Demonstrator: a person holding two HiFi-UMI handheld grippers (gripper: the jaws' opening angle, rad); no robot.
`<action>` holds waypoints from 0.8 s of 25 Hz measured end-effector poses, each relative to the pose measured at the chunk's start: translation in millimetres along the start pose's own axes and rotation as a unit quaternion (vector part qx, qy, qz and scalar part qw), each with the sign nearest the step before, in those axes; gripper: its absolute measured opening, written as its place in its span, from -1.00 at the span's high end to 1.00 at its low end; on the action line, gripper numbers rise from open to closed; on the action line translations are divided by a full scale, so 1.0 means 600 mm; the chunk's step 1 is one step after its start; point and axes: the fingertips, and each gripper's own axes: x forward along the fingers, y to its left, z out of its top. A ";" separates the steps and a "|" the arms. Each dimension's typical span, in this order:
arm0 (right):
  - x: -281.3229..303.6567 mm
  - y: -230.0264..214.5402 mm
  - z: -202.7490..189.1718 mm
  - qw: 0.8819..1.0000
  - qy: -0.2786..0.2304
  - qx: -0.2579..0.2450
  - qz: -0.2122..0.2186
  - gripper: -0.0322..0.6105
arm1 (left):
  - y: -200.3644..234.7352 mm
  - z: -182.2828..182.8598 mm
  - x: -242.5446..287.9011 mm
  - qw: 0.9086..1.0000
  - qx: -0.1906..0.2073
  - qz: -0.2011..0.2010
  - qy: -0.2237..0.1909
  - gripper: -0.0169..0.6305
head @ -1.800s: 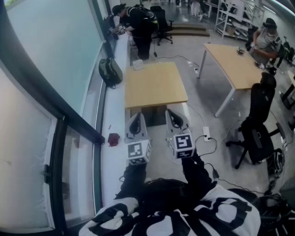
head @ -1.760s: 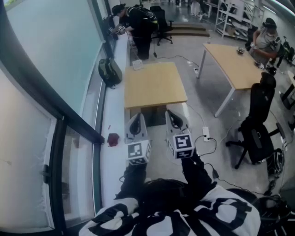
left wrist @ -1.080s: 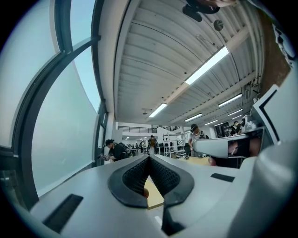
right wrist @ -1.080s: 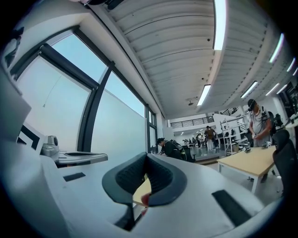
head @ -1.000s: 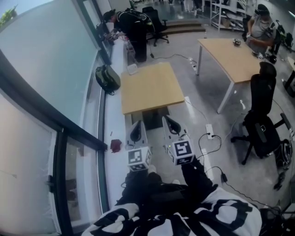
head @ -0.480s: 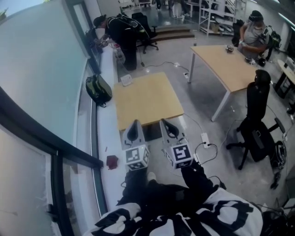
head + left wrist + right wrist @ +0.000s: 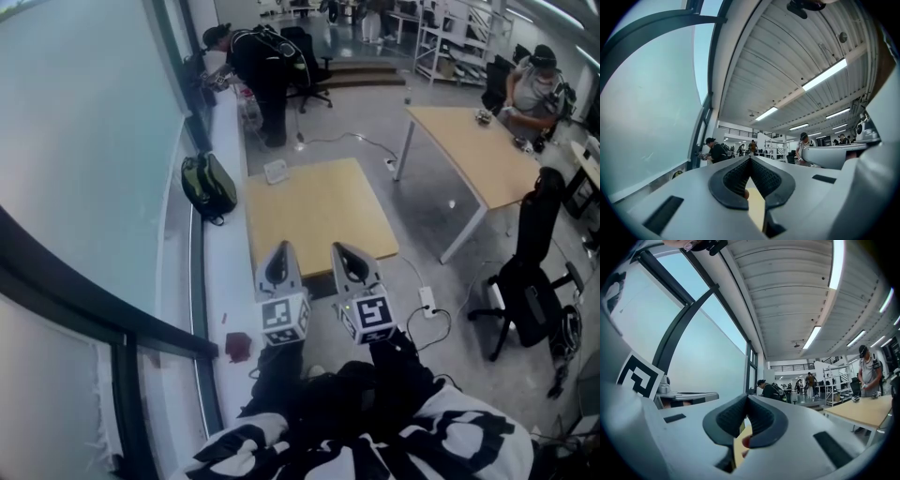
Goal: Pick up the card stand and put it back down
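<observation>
At the near edge of a light wooden table [image 7: 323,214], seen from the head, the left gripper [image 7: 280,249] and the right gripper [image 7: 343,249] point forward side by side, a little apart. Both are clenched: in each gripper view the ribbed dark pads meet at the tips with nothing between them. The only print that shows is the black-and-white square pattern on the left marker cube [image 7: 283,321] and the right marker cube [image 7: 367,317]; it carries no legible words. A small white object [image 7: 276,171] lies at the table's far left corner, well ahead of both grippers. It is too small to tell whether it is the card stand, and no other thing on that table looks like one. Left of the table runs a white window ledge [image 7: 214,272] along the glass, with a green backpack [image 7: 208,186] leaning on it and a small dark red thing [image 7: 238,347] nearer the person. To the right, bare grey floor [image 7: 422,225] lies open between this table and a second table [image 7: 483,155]. A black office chair [image 7: 530,272] and a white power strip [image 7: 428,300] with cables stand on the near right. Far ahead a person in black [image 7: 258,56] bends over the ledge.
</observation>
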 end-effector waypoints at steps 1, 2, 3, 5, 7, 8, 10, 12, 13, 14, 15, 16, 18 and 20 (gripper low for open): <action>0.012 0.008 -0.009 1.000 0.009 0.001 0.003 0.84 | 0.015 -0.008 0.005 1.000 -0.002 0.005 0.003 0.94; 0.024 0.017 -0.017 1.000 0.019 0.004 0.006 0.84 | 0.029 -0.016 0.009 1.000 -0.005 0.011 0.008 0.94; 0.035 0.024 -0.024 1.000 0.027 0.006 0.011 0.84 | 0.043 -0.024 0.013 1.000 -0.007 0.017 0.013 0.94; 0.058 0.032 -0.032 0.999 0.028 0.004 0.022 0.84 | 0.067 -0.030 0.018 0.999 -0.010 0.028 0.012 0.94; 0.081 0.033 -0.032 0.999 0.026 0.003 0.027 0.84 | 0.088 -0.031 0.027 0.999 -0.010 0.035 0.005 0.94; 0.093 0.030 -0.037 0.999 0.028 0.002 0.028 0.84 | 0.096 -0.032 0.034 0.999 -0.008 0.036 0.002 0.94; 0.121 0.019 -0.055 0.999 0.031 0.009 0.029 0.84 | 0.106 -0.037 0.051 0.999 0.000 0.035 0.003 0.94; 0.156 0.007 -0.069 0.999 0.032 0.020 0.032 0.84 | 0.116 -0.047 0.076 0.999 0.014 0.038 0.008 0.94; 0.176 0.002 -0.072 0.999 0.030 0.022 0.037 0.84 | 0.123 -0.049 0.091 0.999 0.021 0.042 0.009 0.94; 0.197 -0.002 -0.073 0.998 0.029 0.022 0.044 0.84 | 0.133 -0.049 0.109 0.998 0.028 0.048 0.010 0.94; 0.218 -0.006 -0.072 0.998 0.027 0.022 0.051 0.84 | 0.142 -0.048 0.129 0.998 0.034 0.054 0.010 0.94; 0.237 -0.011 -0.072 0.998 0.027 0.021 0.058 0.84 | 0.150 -0.045 0.151 0.997 0.039 0.060 0.010 0.94; 0.276 -0.030 -0.070 0.997 0.026 0.021 0.066 0.84 | 0.158 -0.037 0.199 0.997 0.043 0.065 0.008 0.94; 0.319 -0.063 -0.072 0.997 0.022 0.021 0.066 0.84 | 0.158 -0.028 0.253 0.997 0.046 0.064 0.002 0.94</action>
